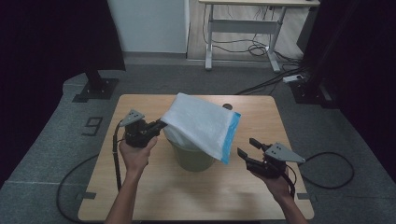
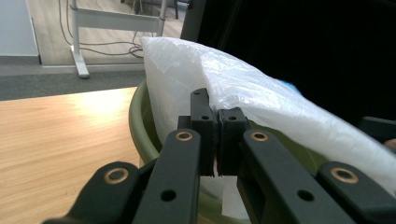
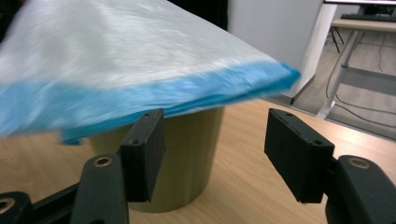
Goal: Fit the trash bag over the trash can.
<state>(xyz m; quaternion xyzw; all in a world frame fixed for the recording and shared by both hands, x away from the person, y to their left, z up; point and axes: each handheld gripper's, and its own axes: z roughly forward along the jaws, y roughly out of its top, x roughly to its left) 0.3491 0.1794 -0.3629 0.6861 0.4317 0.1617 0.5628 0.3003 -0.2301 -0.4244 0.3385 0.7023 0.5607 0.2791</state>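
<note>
A light wooden tabletop (image 1: 154,191) stands on grey carpet (image 1: 42,154). Behind it, a white-framed desk (image 1: 243,23) sits on a wood floor, with black cables (image 1: 254,46) trailing beneath, a white wall panel (image 1: 149,23) and black curtains (image 1: 46,37) flanking

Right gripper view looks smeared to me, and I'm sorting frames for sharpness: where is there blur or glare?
Right gripper view: the white plastic bag with a blue edge is motion-blurred, the black jaws sharp. Left gripper view: glare on the light wooden table, jaws crisp. High view: dim, dark at both sides.
</note>
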